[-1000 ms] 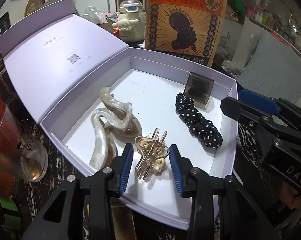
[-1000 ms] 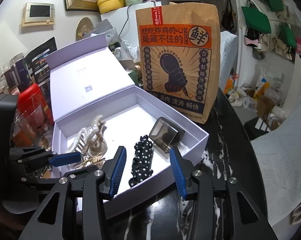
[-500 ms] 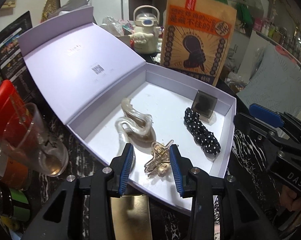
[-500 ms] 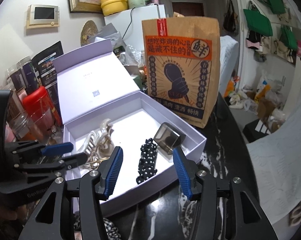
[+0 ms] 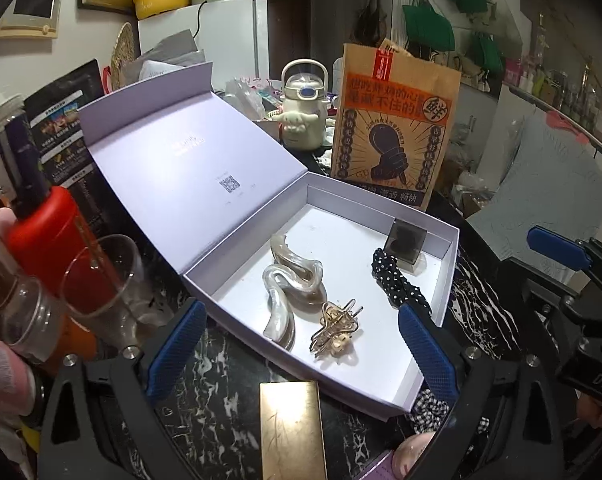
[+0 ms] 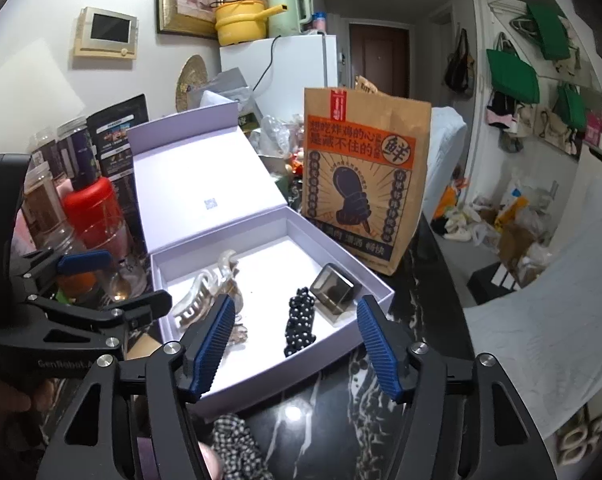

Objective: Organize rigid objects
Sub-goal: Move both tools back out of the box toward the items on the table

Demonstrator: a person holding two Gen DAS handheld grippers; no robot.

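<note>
An open lilac box (image 5: pixel 341 390) holds a pearly wavy hair claw (image 5: pixel 289 280), a gold wire clip (image 5: pixel 335 330), a black polka-dot clip (image 5: pixel 399 284) and a smoky square clip (image 5: pixel 407 242). My left gripper (image 5: pixel 301 354) hovers above the box's near edge. Its jaws are opening wide and its pads touch nothing. The right gripper (image 6: pixel 294 346) hangs over the box's (image 6: pixel 281 372) near right corner. Its jaws are also opening and grip nothing, with the polka-dot clip (image 6: pixel 299 322) lying in the box below them. Each gripper appears at the edge of the other's view.
A brown paper bag (image 5: pixel 393 136) stands behind the box, beside a cream kettle (image 5: pixel 303 112). A red canister (image 5: pixel 53 232), a glass cup (image 5: pixel 101 276) and jars crowd the left. On the dark marble counter in front lie a gold rectangular plate (image 5: pixel 293 428) and a checked fabric scrunchie (image 6: pixel 237 448).
Both grippers have drawn back and risen from the box. The left jaws, narrow around the gold clip before, now stand wide, and the clip lies in the box. The right jaws have widened too.
</note>
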